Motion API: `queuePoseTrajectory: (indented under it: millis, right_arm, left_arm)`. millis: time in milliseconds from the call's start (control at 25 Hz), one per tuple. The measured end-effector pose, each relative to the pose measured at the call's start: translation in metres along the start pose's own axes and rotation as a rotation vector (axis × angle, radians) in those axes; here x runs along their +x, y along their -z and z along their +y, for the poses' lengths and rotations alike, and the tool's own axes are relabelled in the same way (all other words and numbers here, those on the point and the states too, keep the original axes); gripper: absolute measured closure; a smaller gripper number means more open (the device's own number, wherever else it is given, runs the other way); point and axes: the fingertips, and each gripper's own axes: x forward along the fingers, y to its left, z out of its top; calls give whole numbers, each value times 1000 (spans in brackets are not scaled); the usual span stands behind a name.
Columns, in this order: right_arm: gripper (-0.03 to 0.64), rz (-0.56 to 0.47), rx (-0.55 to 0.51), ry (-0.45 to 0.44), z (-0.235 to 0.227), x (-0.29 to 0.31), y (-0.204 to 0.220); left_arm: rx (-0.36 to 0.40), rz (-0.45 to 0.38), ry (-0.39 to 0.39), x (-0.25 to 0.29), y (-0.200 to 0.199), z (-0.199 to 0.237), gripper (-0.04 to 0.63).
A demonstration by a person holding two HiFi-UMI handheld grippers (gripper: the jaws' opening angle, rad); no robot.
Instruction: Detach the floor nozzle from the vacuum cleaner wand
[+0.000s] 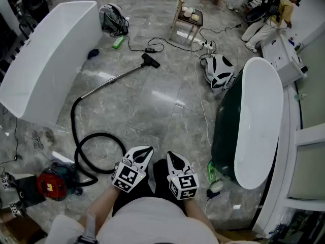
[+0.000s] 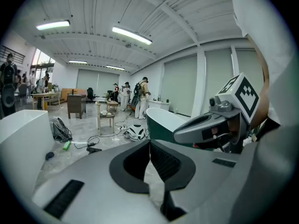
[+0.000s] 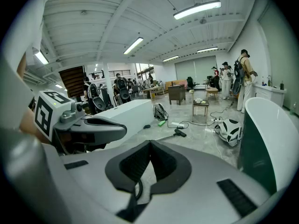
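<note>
**Claws idle, nozzle untouched.** A person stands on a grey marble floor (image 1: 152,111) with a claw in each hand. Both claws are held close to the body and tipped a little downward.

The left claw (image 2: 150,144) is pinched fully together, with nothing between its dark pads. The right claw (image 3: 149,144), just beside it, is likewise closed on nothing. Neither touches any part of the vacuum cleaner.

The black floor nozzle (image 1: 150,60) lies on the floor well ahead of the person, in the far middle of the scene. It is attached to the end of the silver wand (image 1: 114,79), which slants from it back toward the near left. From the wand's near end a black hose (image 1: 101,133) curls into a loop and leads to the red vacuum body (image 1: 51,184) at the near left.

A long white bathtub (image 1: 45,60) stands along the left side. A dark green tub (image 1: 226,131) with a white inside stands on the right.

Around the nozzle, a green bottle (image 1: 118,42) lies on the floor to its far left, and a small wooden side table (image 1: 189,18) stands to its far right. A white-and-black rounded object (image 1: 218,71) rests near the head of the green tub. At the far right corner another person (image 1: 269,14) carrying a backpack stands beside a white cabinet.
</note>
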Motion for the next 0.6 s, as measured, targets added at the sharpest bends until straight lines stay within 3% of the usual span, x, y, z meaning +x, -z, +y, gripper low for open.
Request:
queuePoseTrajectory:
  millis: [600]
  right_arm:
    - [603,-47,1,-46,4,20,-20]
  left_arm:
    - [-1,-30,-68,-3,-12,13,584]
